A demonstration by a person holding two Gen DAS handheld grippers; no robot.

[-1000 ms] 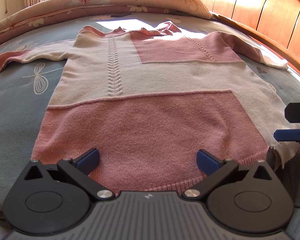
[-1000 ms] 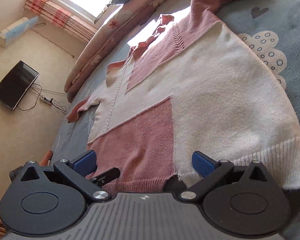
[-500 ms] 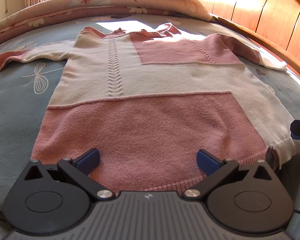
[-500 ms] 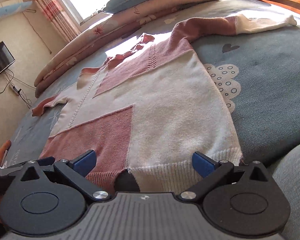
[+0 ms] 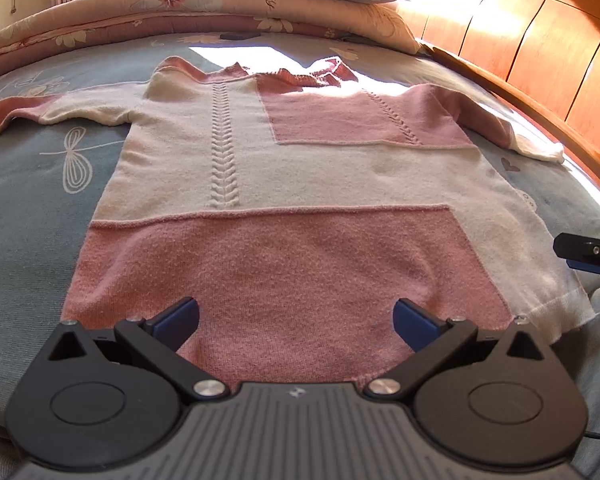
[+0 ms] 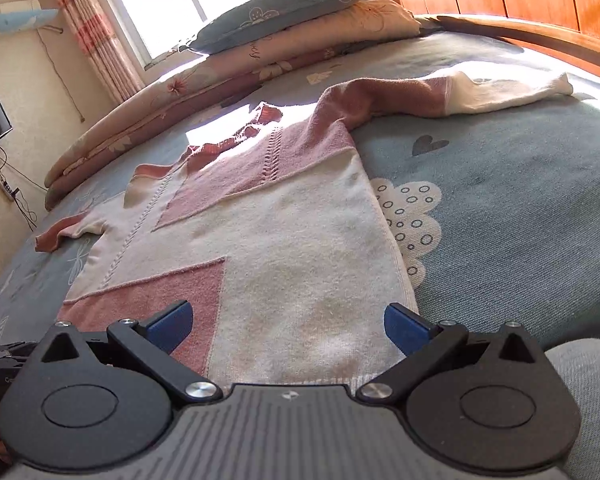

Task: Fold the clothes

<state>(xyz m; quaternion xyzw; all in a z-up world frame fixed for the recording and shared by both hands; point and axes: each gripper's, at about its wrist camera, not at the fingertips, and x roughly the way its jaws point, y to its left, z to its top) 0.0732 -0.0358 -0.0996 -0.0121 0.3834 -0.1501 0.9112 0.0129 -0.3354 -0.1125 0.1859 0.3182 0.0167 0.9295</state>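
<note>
Left wrist view shows the sweater [image 5: 284,216] flat (hem nearest), left gripper [image 5: 296,316] and right gripper [image 6: 288,322] both spread wide: pinch hem corners evenly

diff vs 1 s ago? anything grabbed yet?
Nothing grabbed. The right tongs swung from a tilted view to level, now squarely facing the cream hem corner of the sweater, and stayed open. In the left view they slid out toward the right edge. The left tongs barely moved, open over the pink hem. Sweater still flat on the bed, sleeves spread.
</note>
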